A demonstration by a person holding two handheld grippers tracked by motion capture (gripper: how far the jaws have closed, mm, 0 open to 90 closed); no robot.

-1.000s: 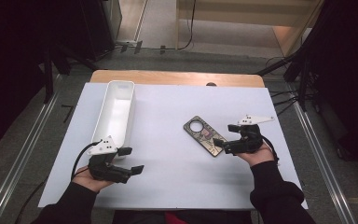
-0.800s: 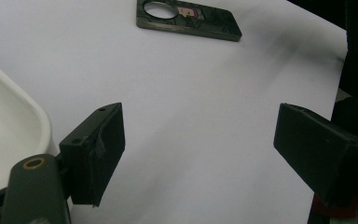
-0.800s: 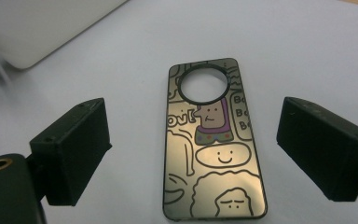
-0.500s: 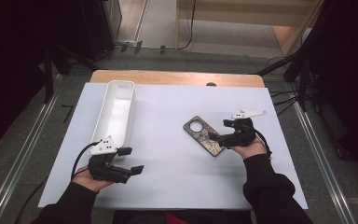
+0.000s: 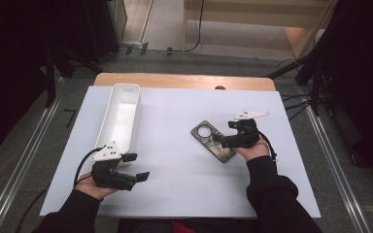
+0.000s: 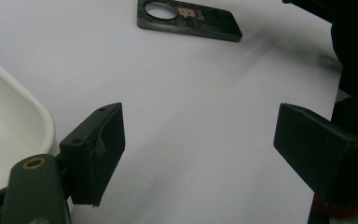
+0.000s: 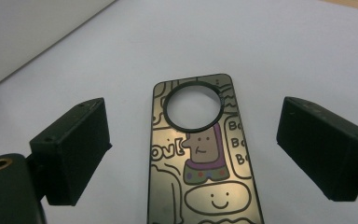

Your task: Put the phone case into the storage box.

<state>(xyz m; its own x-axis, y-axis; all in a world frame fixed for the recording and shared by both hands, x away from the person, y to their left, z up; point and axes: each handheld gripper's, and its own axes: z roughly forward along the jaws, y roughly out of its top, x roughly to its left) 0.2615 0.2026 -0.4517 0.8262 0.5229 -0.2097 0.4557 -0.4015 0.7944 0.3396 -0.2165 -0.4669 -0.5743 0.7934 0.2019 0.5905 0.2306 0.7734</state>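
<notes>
A dark flat phone case (image 5: 208, 136) with cartoon drawings and a round hole lies on the white table cover (image 5: 175, 121), right of centre. My right gripper (image 5: 222, 136) is open at the case's near end, one jaw on each side of it. In the right gripper view the case (image 7: 200, 158) runs up between the two wide-apart jaws of that gripper (image 7: 193, 123), and I cannot tell if they touch it. My left gripper (image 5: 137, 166) rests open near the front left, with nothing between its fingers. In the left gripper view this gripper (image 6: 200, 135) faces bare cover, with the case (image 6: 191, 21) far off.
A long white tray (image 5: 121, 114) stands lengthwise at the left, just beyond my left gripper; its rounded corner (image 6: 9, 121) shows beside the left jaw. The wooden table edge (image 5: 184, 80) runs along the back. Metal rails flank the table on both sides.
My right gripper has moved left, from beside the case's near end to astride it. The left gripper and the tray have stayed put.
</notes>
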